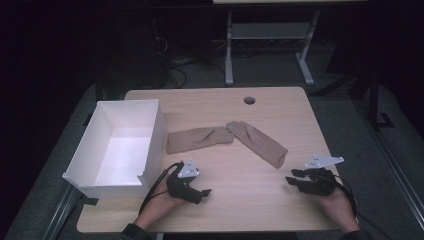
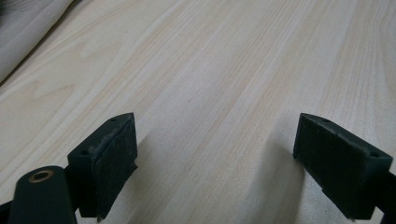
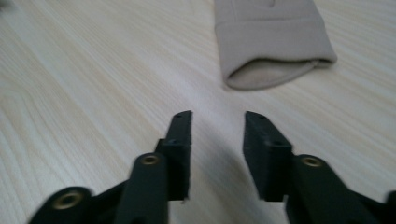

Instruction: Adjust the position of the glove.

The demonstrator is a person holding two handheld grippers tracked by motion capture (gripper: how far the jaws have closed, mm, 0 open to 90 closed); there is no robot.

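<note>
Two beige socks lie on the wooden surface point(image 1: 280, 107), their toe ends meeting near the middle: the left sock point(image 1: 199, 138) stretches toward the white box point(image 1: 150, 145), and the right sock point(image 1: 257, 142) slants toward the near right. The box stands open at the left side of the surface. The left tool point(image 1: 205, 192) rests low near the box's front corner, its jaws spread wide over bare wood, holding nothing. The right tool point(image 1: 292, 179) sits at the near right, jaws apart with a narrower gap, empty, pointing at the right sock's open cuff point(image 3: 273, 70) just ahead of it.
</note>
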